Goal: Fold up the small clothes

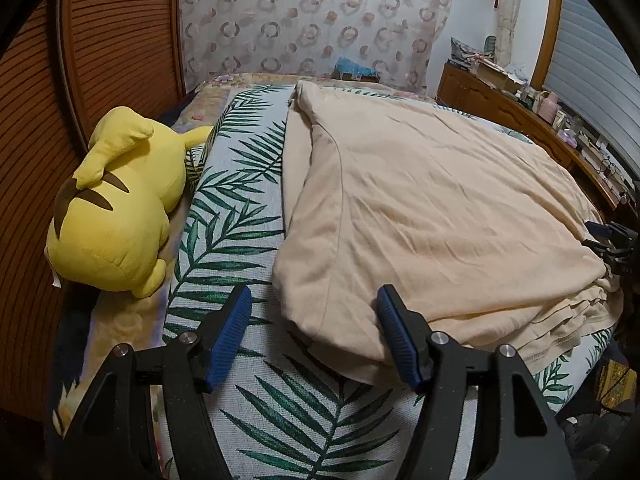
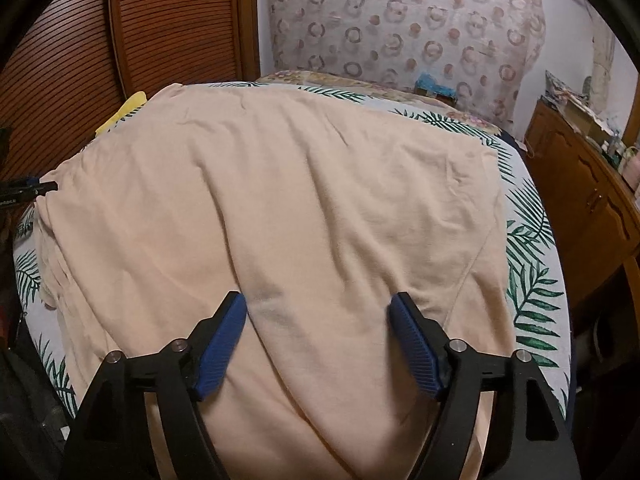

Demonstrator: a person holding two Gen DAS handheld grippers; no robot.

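Observation:
A pale peach garment lies spread on a bed with a palm-leaf sheet. It also fills the right wrist view. My left gripper is open and empty, just above the garment's near left corner, its right pad over the cloth. My right gripper is open and empty, low over the middle of the garment near its front edge. The right gripper shows at the far right of the left wrist view, and the left gripper's tip at the far left of the right wrist view.
A yellow plush toy lies on the bed's left side by a brown slatted wardrobe door. A wooden dresser with clutter stands at the right. A patterned curtain hangs behind the bed.

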